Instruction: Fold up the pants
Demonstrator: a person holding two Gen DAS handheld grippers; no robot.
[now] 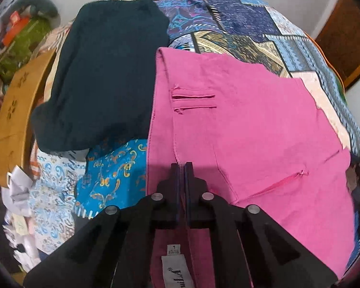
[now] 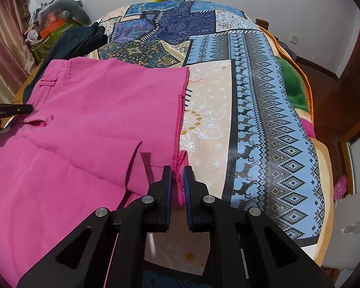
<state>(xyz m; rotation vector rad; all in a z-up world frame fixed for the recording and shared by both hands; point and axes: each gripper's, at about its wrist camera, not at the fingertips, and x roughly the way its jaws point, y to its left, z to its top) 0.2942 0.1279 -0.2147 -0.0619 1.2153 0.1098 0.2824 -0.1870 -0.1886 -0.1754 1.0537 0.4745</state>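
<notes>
Pink pants (image 1: 252, 129) lie spread on a patchwork bedspread (image 1: 228, 19); the waistband, belt loop and back pocket slits face the left wrist view. My left gripper (image 1: 182, 168) is shut on the pants' waist end, with the white label showing below the fingers. In the right wrist view the pants (image 2: 84, 120) stretch left, and my right gripper (image 2: 177, 175) is shut on the stitched hem edge of a leg. The left gripper's tip (image 2: 12, 110) shows at the far left of that view.
A dark navy garment (image 1: 103, 79) lies on the bed beside the pants. A wooden bed frame (image 1: 14, 110) and a cluttered pile (image 1: 19, 28) are at left. A green and orange blanket (image 2: 295, 84) and wooden furniture (image 2: 348, 72) are at right.
</notes>
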